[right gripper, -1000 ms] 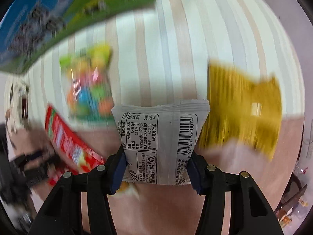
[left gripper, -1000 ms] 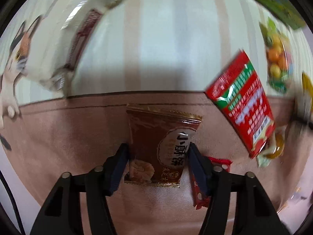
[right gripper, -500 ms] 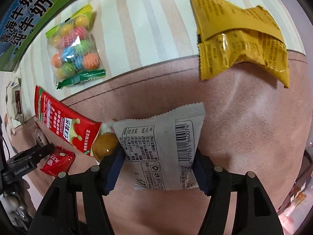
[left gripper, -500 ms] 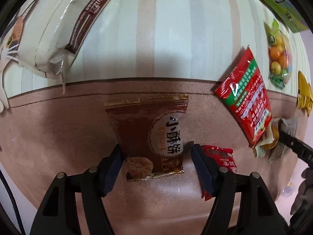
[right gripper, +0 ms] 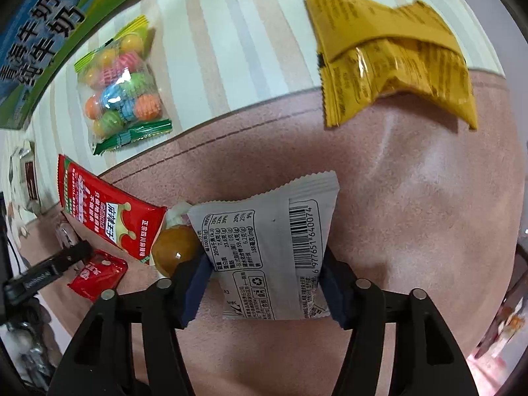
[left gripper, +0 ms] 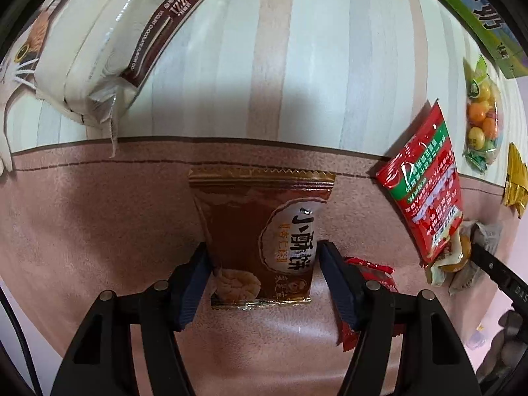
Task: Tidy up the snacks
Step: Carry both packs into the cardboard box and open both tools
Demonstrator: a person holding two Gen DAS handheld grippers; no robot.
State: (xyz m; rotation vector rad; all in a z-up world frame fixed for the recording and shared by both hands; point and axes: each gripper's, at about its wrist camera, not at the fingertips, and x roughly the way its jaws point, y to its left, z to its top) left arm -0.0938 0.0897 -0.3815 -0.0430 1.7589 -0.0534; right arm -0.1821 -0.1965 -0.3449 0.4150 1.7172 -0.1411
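My left gripper (left gripper: 262, 257) is shut on a brown biscuit packet (left gripper: 260, 231), held low over the pink cloth (left gripper: 99, 214). My right gripper (right gripper: 265, 264) is shut on a grey-white snack packet (right gripper: 270, 250) with a barcode, low over the same pink cloth (right gripper: 412, 198). The right gripper's finger (left gripper: 495, 264) shows at the right edge of the left wrist view, and the left gripper's finger (right gripper: 49, 267) shows at the left edge of the right wrist view.
A red sauce packet (right gripper: 105, 214), a small red packet (right gripper: 99, 274) and a yellow round sweet (right gripper: 171, 250) lie left of the grey packet. A bag of coloured balls (right gripper: 118, 89), yellow packets (right gripper: 396, 59), a milk carton (right gripper: 43, 33) and cream Franzzi packs (left gripper: 115, 39) lie on the striped surface.
Both grippers came down toward the pink cloth, each keeping its packet. The right gripper swung from over the striped surface to beside the red sauce packet.
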